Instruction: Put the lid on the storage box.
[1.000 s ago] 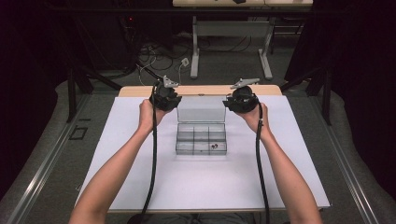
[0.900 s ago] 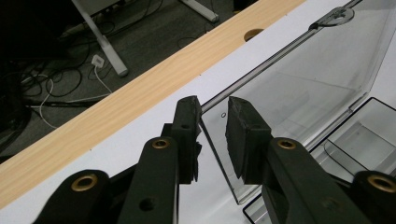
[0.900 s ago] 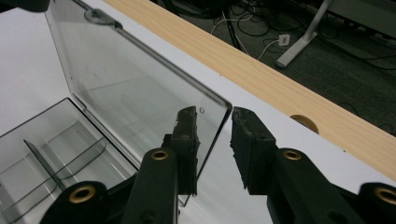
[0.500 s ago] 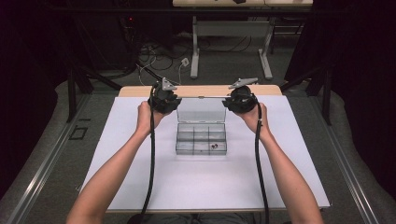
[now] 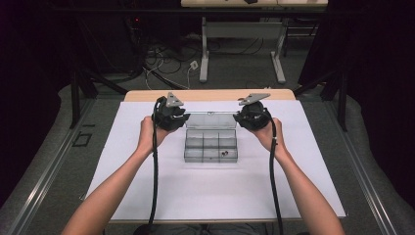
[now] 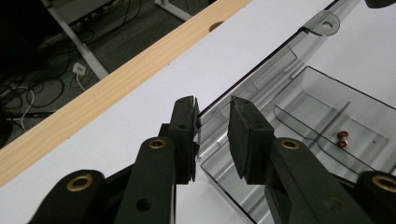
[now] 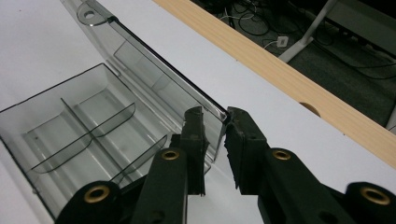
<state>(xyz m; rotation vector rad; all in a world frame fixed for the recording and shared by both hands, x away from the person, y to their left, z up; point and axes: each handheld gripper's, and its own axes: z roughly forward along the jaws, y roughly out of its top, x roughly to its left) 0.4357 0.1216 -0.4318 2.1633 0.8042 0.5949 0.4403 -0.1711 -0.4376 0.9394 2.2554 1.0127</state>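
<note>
On the white sheet (image 5: 215, 191) that covers the table stands a clear plastic box (image 5: 211, 146) with small compartments, its lid (image 5: 210, 120) swung up at the far side, near the bare wooden edge (image 5: 210, 94) of the table. Two small reddish rings (image 6: 342, 139) lie in one compartment near the front right of the box; the other compartments that can be seen look bare. Beyond the table, cables (image 5: 166, 58) lie tangled on the dark floor beside the legs of another table (image 5: 242, 44). Nothing lies between the grippers and the lid. The left gripper (image 6: 212, 128) sits at the lid's left corner, its jaws a narrow way apart with the lid's edge between them; one pad seems to touch the plastic, while the other stands just off it. The right gripper (image 7: 215, 135) sits at the lid's right corner in the same way, jaws narrowly parted astride the edge, and a firm hold cannot be told. In the high view both forearms reach forward from the near side, the left hand (image 5: 148, 134) and the right hand (image 5: 266, 134) level with each other on either side of the box, cables trailing back along the arms.
</note>
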